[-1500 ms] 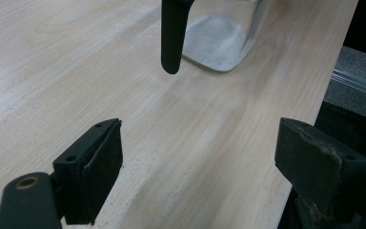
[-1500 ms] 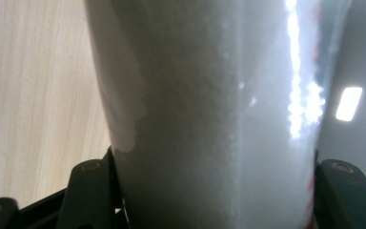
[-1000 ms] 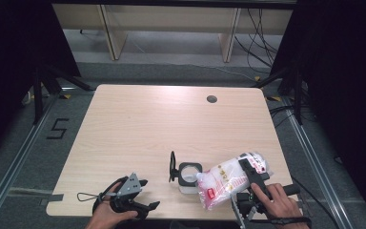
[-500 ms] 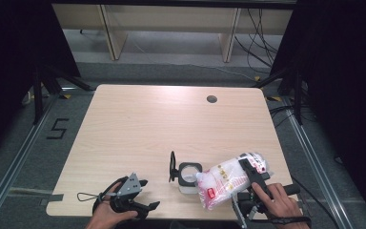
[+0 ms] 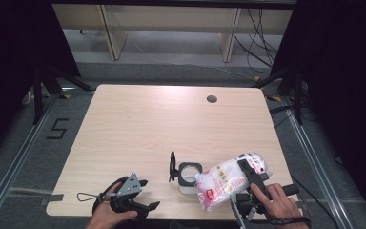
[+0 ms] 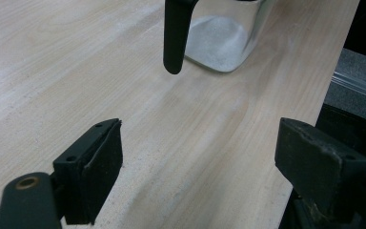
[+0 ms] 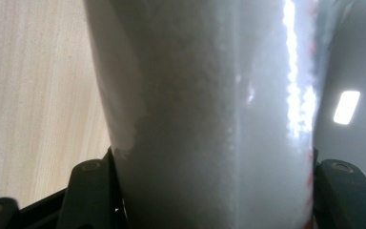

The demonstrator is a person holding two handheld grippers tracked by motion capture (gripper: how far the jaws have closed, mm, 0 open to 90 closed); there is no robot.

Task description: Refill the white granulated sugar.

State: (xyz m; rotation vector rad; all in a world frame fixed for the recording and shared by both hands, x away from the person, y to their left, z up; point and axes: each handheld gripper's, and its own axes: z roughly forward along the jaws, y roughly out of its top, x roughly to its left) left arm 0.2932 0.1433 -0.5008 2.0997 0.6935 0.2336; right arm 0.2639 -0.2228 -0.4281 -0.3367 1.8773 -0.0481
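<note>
A clear plastic bag of white grains with a red label lies tilted near the table's front right. My right gripper is shut on it, one jaw across its top. In the right gripper view the bag stands pressed between both jaws. The bag's lower end points toward a small clear container with a raised black lid. My left gripper rests at the front left edge, open with nothing between its jaws. From the left gripper view the container holds some white grains behind its lid.
The light wooden table has a round cable hole at the back right. Its front edge runs just under both hands. Shelf legs and cables stand on the floor beyond the table, and a "5" mark lies to the left.
</note>
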